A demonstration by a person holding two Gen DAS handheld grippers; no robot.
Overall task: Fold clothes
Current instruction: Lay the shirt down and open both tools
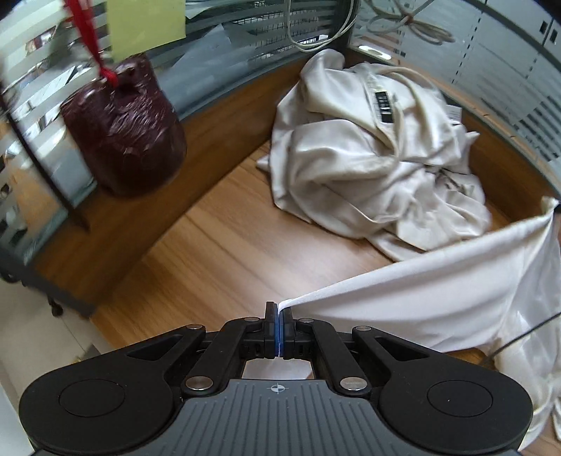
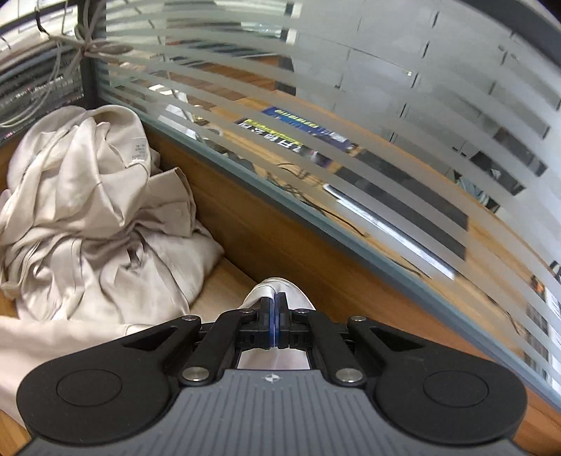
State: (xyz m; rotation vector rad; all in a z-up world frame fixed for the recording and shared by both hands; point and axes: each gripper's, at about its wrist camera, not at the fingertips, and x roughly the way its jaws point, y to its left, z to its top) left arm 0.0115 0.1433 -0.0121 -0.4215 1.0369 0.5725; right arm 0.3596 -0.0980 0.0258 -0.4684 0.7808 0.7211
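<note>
We are stretching a white smooth-fabric garment [image 1: 438, 301] between left gripper [image 1: 279, 310] and right gripper [image 2: 275, 301], both clamping it; next, laying it flat on the wooden desk [image 1: 217, 252].

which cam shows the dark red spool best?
Left wrist: the dark red spool stands whole on the desk against the glass partition, left of the crumpled clothes pile. Right wrist view doesn't show it at all.

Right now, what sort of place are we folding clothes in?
Probably an office cubicle: a wooden desk walled in by striped frosted-glass partitions, with bundled cables hanging in the corner. A pile of clothes sits on the desk.
</note>
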